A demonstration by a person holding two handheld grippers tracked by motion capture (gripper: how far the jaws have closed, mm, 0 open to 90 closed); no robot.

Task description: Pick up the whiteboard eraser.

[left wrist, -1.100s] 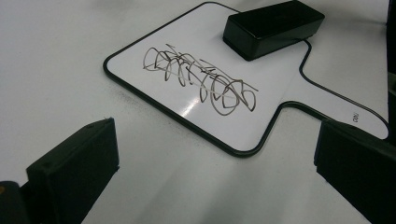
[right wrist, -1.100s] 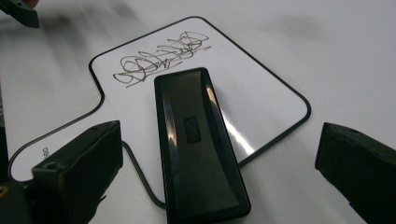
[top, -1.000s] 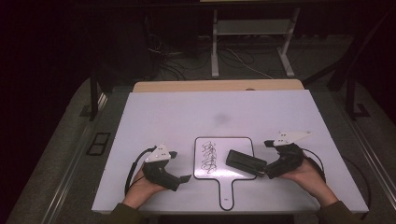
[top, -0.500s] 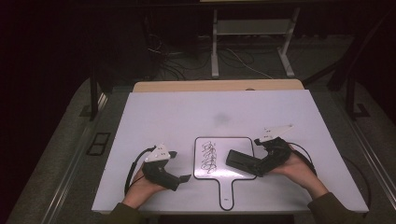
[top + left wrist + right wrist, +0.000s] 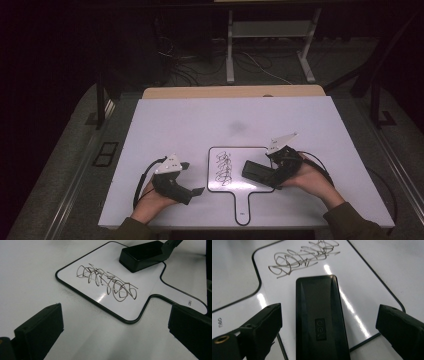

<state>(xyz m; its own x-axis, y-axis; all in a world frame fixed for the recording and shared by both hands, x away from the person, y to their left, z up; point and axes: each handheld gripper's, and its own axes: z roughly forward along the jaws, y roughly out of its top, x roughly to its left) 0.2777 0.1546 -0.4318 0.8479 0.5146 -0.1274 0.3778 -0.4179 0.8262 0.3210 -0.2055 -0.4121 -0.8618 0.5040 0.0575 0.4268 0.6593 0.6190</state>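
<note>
High view showed a white table (image 5: 190, 125) with a small handled whiteboard (image 5: 227, 172) near the person, dark scribble (image 5: 225, 167) across it. A black eraser (image 5: 257, 172) lay on the board. The right gripper (image 5: 270, 172) straddled it, jaws narrowing yet clear; the left gripper (image 5: 192, 177) rested spread.
</note>
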